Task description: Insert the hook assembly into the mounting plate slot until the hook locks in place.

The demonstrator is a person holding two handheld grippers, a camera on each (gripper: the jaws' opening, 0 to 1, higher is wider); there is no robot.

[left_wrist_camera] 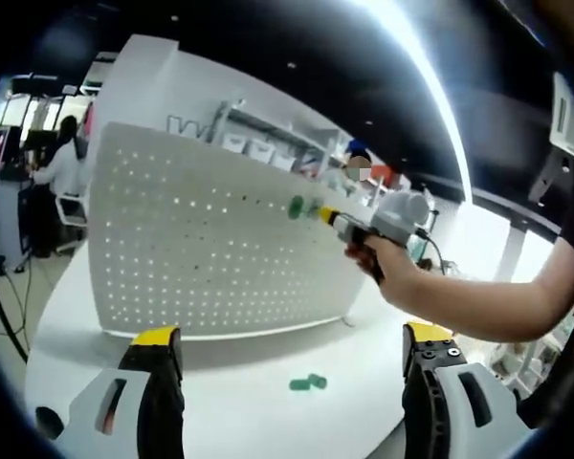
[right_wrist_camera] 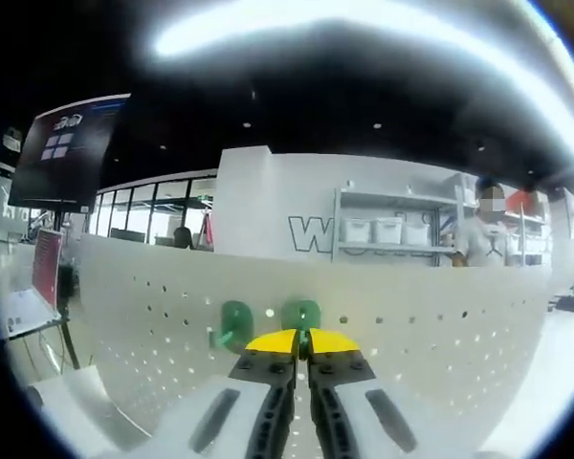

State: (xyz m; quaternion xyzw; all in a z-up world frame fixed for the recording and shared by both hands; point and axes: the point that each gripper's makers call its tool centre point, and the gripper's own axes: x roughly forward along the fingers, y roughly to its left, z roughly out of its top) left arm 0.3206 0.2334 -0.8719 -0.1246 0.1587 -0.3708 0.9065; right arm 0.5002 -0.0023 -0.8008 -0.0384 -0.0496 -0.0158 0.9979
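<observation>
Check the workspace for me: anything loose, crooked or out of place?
One thing: a spare green hook lies loose on the white table in front of the pegboard, between the open left tool tips. The right tool, tips together, is up at the board by two mounted green hooks. Nothing looks damaged.

Right gripper [left_wrist_camera: 327,215] at the pegboard [left_wrist_camera: 210,239], tip against the panel.

Held in a hand [left_wrist_camera: 392,263] reaching in from the right, yellow-tipped jaws closed, just beside two green hooks [left_wrist_camera: 303,207] sitting on the board (whether gripped, cannot tell). Standing upright on a white table [left_wrist_camera: 239,382]. Lying loose on the table, one more green hook piece [left_wrist_camera: 308,382]. Left gripper [left_wrist_camera: 292,339] low in front, jaws spread wide apart, nothing between them.
</observation>
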